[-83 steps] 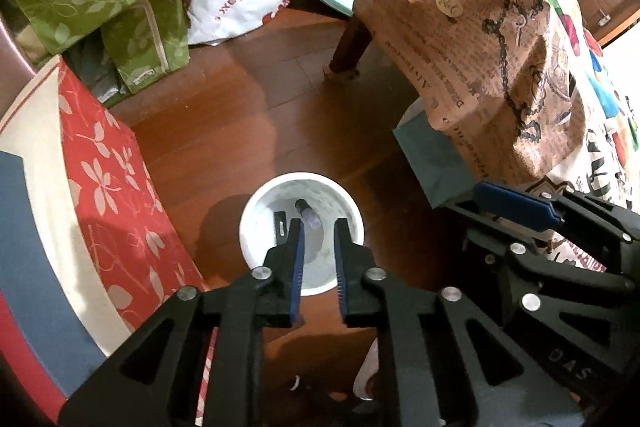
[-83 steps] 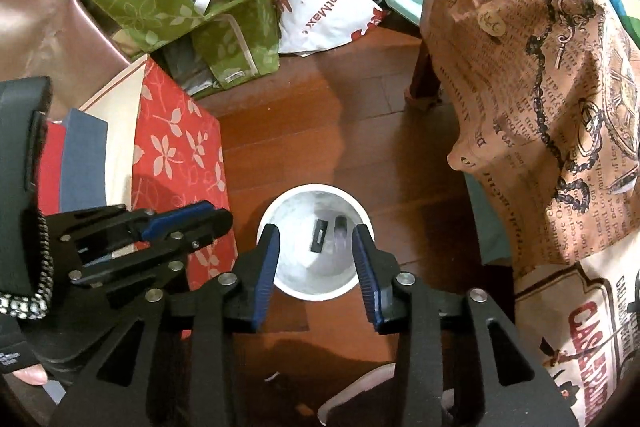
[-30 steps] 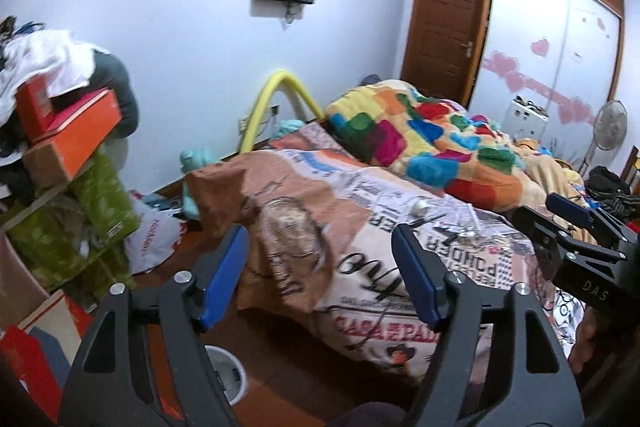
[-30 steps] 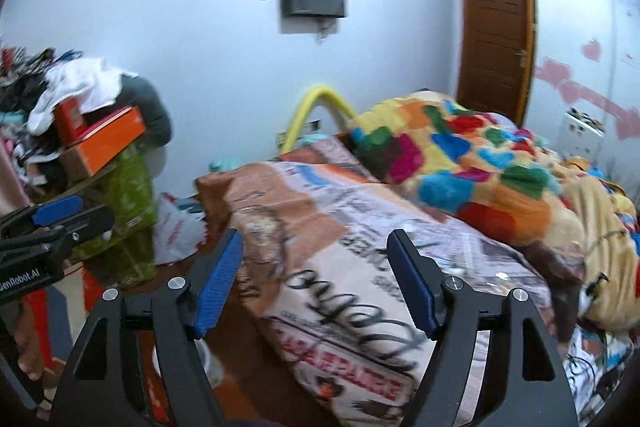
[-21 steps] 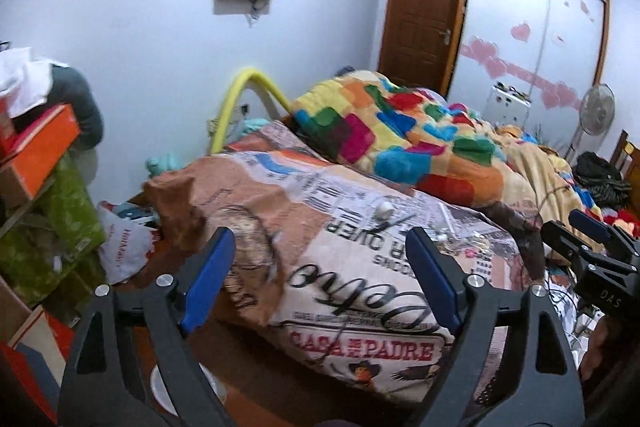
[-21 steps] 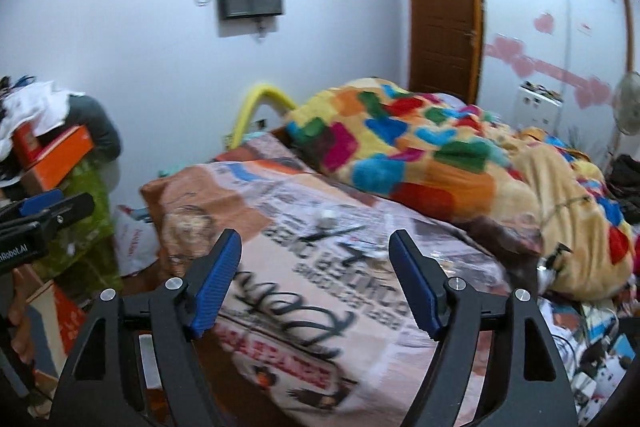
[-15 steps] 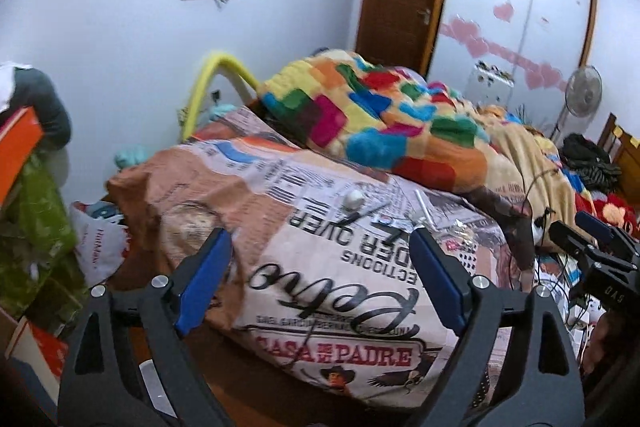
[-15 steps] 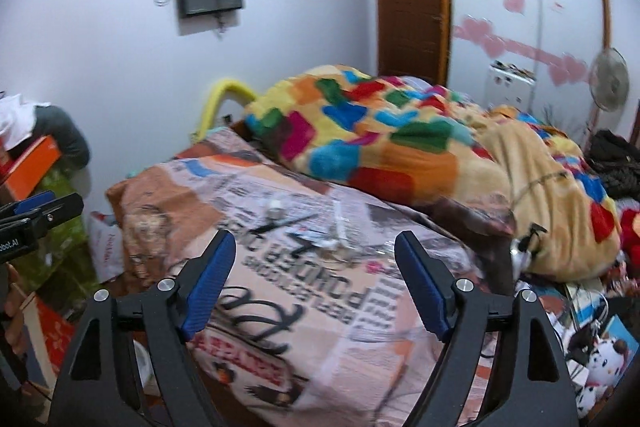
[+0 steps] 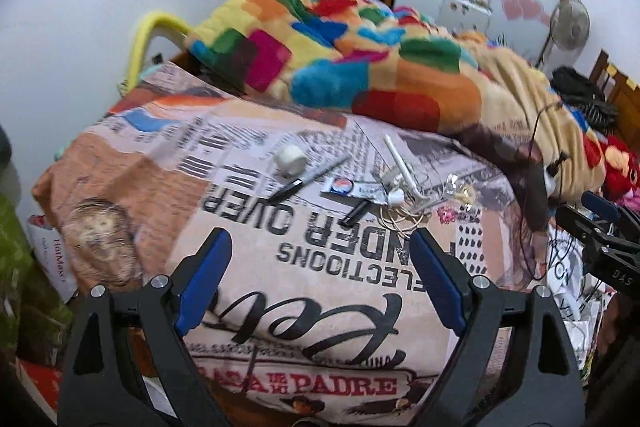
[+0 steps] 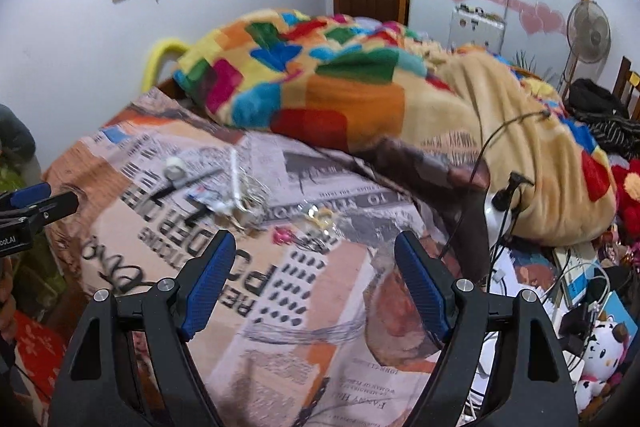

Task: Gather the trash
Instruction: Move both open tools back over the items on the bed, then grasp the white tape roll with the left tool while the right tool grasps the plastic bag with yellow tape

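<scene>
jaws of left gripper (image 9: 318, 281) spread wide, nothing between them; same for right gripper (image 10: 316, 281), wide and empty. both held above near edge of newspaper-print bedcover (image 9: 248, 267), well short of the litter.

mid-bed, a loose cluster: black marker (image 9: 286, 189) and white tape roll (image 9: 291, 159) on the left side, crumpled tube with white cap (image 9: 360, 189), small black cap-like piece (image 9: 356, 213), white stick (image 9: 402, 167), thin looped cord (image 9: 400, 221), clear wrapper (image 9: 456, 185). pink item (image 10: 282, 235) nearer right gripper.

beyond, patchwork blanket (image 9: 340, 67).

advise one piece per grasp, nearest first; approach low, pads astride the item's narrow axis, avoid pinching fabric. soft cover likely to sag under pressure.
</scene>
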Demonstrator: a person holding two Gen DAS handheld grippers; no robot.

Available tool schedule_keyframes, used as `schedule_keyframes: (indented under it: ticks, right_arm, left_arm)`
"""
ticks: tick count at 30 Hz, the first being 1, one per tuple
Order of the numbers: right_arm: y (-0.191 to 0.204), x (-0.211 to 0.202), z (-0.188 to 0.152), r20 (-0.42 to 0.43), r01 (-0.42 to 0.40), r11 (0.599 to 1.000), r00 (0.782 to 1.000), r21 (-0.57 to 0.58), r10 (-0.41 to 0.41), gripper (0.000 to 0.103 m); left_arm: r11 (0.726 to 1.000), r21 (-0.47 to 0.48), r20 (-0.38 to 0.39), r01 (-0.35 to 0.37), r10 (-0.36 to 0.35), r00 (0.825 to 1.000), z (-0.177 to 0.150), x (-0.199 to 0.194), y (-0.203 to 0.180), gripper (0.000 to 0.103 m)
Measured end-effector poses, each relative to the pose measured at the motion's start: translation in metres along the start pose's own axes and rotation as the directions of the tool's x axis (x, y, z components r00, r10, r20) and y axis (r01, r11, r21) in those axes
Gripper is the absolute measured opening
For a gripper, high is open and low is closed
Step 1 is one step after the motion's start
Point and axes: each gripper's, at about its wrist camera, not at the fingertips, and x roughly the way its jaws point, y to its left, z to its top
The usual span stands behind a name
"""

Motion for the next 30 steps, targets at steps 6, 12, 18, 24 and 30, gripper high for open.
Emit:
schedule_keyframes:
  ticks: [6,12,18,24,30]
  right_arm:
    - [-0.011,0.053,-0.005,-0.094,-0.015,1.0,0.995,0.024,0.017,0.079]
    - [-0.015,0.092,-0.007,-0.147,-0.049,0.998,0.988,0.04,0.054,0.079]
    - [-0.019,0.11,-0.004,-0.152,-0.104,0.993,0.982,0.058,0.112,0.079]
    - [-0.021,0.13,0.004,-0.15,-0.085,0.995,0.985,0.044,0.09,0.079]
    - [-0.02,0.143,0.008,-0.155,-0.094,0.995,0.983,0.037,0.098,0.071]
  left_arm:
    - [0.998,0.044,-0.051,0.05,-0.047,0.998,0.0,0.052,-0.015,0.09]
    - [0.991,0.078,-0.111,0.108,-0.099,0.989,-0.001,0.097,-0.027,0.09]
    - [0.982,0.097,-0.169,0.162,-0.144,0.975,0.003,0.137,-0.029,0.075]
    - [0.975,0.092,-0.133,0.203,-0.19,0.973,0.013,0.14,-0.029,0.072]
    - [0.98,0.102,-0.135,0.169,-0.155,0.979,0.014,0.147,-0.013,0.044]
